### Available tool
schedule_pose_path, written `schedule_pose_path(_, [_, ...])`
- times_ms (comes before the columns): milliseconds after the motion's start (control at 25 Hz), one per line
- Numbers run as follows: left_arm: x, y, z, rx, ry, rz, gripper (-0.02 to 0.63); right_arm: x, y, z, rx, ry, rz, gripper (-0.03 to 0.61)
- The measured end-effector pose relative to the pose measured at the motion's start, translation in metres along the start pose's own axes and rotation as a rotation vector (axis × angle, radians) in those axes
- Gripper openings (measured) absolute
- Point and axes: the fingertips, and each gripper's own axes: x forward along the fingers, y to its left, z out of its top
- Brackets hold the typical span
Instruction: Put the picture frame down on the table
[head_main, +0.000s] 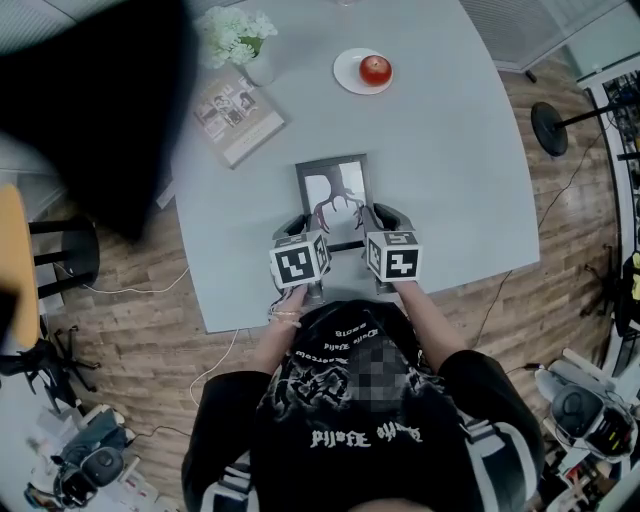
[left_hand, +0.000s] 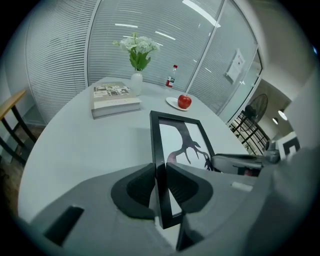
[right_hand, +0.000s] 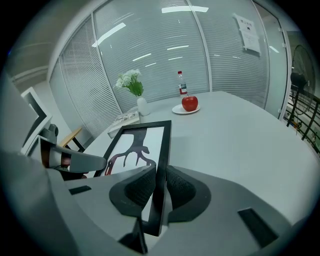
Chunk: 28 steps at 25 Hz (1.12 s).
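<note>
At mid-tabletop (head_main: 450, 180), head view: picture frame (head_main: 335, 195) sits betw. both claws, antler-like print facing up. Left claw (head_main: 301, 224) has the near-left edge, right claw (head_main: 376, 216) the near-right edge. Beyond the frame, well apart: book (head_main: 238, 115) to the far left, vase of flowers (head_main: 240, 42) just behind it, plate (head_main: 352, 78) w/ a red apple (head_main: 375, 69) straight ahead. Nothing lies betw. frame and those items. Black stool (head_main: 62, 252) stands on the floor off the left side.

Left gripper view: left claw (left_hand: 160, 182) is clamped tight on the frame's black border, one pad each side. Frame (left_hand: 182, 140) stretches away over the tabletop; whether its far end touches can't be told. Book (left_hand: 115, 98) ahead-left, flowers (left_hand: 137, 52) and a bottle (left_hand: 171, 77) at the far rim, apple (left_hand: 184, 101) past the frame's end. Right claw (left_hand: 235, 162) shows across the glass.

Right gripper view: right claw (right_hand: 159, 187) is pinched on the opp. border, pads touching both faces. Apple (right_hand: 190, 103), bottle (right_hand: 182, 85), flowers (right_hand: 131, 82) lie far ahead; left claw (right_hand: 70, 160) shows at the left.
</note>
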Motion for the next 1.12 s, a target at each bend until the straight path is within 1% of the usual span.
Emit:
schedule_pose_path(360, [0.012,0.009,-0.011,-0.032,0.036,0.011,0.083,0.015,0.000,-0.014,-0.001,0.049,0.002,0.067])
schedule_pose_path(720, [0.022,0.010,-0.030,-0.056,0.092,0.009,0.083,0.020,-0.005,-0.031,-0.007,0.099,-0.004,0.067])
schedule_pose_path(1120, [0.030,0.011,-0.034,-0.076,0.125,-0.007,0.083,0.025,-0.007,-0.035,-0.020,0.125,-0.015,0.069])
